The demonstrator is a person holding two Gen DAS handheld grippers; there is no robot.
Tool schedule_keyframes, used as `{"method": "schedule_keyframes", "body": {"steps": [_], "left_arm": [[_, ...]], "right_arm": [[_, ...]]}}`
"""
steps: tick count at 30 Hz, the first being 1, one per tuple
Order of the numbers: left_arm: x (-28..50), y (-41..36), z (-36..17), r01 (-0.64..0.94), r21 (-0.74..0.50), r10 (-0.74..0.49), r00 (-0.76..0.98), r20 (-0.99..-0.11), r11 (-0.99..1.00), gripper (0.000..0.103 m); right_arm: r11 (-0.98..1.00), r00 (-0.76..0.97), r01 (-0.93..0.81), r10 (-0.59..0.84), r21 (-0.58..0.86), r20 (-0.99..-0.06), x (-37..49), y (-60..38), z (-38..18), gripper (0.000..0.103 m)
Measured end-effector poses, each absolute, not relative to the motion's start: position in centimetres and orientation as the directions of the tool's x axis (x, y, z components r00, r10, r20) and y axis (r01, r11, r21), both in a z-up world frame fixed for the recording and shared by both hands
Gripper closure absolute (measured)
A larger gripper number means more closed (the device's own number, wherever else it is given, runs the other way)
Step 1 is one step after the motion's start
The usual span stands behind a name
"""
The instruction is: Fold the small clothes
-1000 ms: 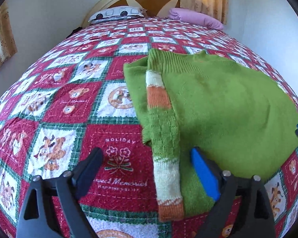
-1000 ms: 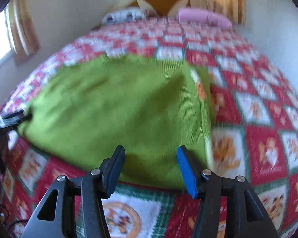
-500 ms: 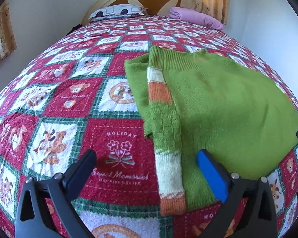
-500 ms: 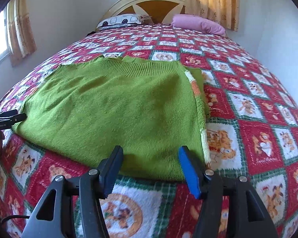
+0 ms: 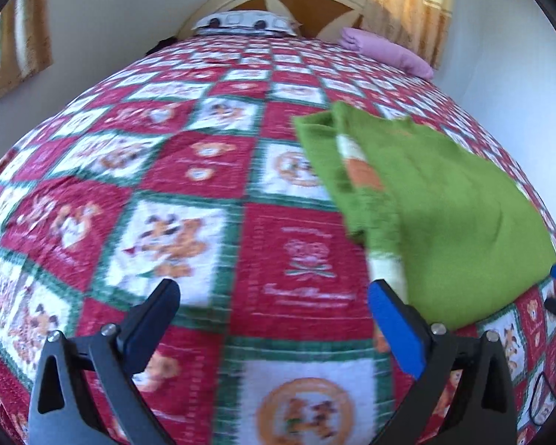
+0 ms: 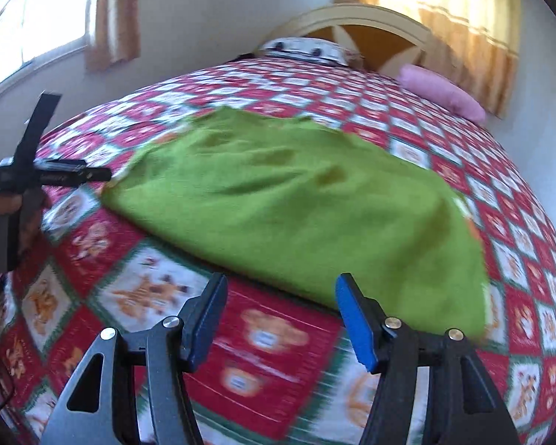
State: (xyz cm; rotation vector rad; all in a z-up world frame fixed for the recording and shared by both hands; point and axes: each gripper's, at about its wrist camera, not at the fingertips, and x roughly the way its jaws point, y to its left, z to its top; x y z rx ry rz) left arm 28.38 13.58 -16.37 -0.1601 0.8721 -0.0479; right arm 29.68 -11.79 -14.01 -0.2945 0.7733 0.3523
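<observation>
A green knit sweater (image 5: 452,218) lies flat on the quilt, one sleeve with white and orange bands (image 5: 363,174) folded over its body. In the left wrist view it lies to the right of my left gripper (image 5: 274,315), which is open and empty above bare quilt. In the right wrist view the sweater (image 6: 296,207) spreads ahead of my right gripper (image 6: 280,315), which is open and empty just short of its near hem. The left gripper also shows in the right wrist view (image 6: 89,174), at the sweater's left edge.
The bed is covered by a red, green and white patchwork quilt (image 5: 166,193). A patterned pillow (image 5: 244,24) and a pink pillow (image 5: 385,52) lie by the wooden headboard (image 6: 367,33). Walls and curtains surround the bed.
Both grippers have pulled back and swung left. The sweater has shifted right in the left wrist view, and the left gripper is now off the sweater over bare quilt. Both stay open.
</observation>
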Motion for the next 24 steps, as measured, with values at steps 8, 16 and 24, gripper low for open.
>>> {"method": "schedule_keyframes", "body": {"steps": [8, 16, 24], "left_arm": [[29.2, 15.8, -16.2, -0.070, -0.181, -0.092, 0.653, -0.752, 0.981, 0.000], [31.4, 16.6, -15.6, -0.072, -0.240, -0.136, 0.652, -0.746, 0.968, 0.000], [35.3, 15.2, -15.2, 0.002, -0.322, -0.251, 0.632, -0.733, 0.947, 0.000]], "right_arm": [[0.829, 0.649, -0.525, 0.242, -0.195, -0.721, 29.2, -5.3, -14.7, 0.042], [0.734, 0.668, -0.601, 0.245, -0.315, -0.703, 28.9, 1.3, -15.8, 0.041], [0.650, 0.699, -0.619, 0.200, -0.441, -0.686, 28.7, 6.6, -17.9, 0.042]]}}
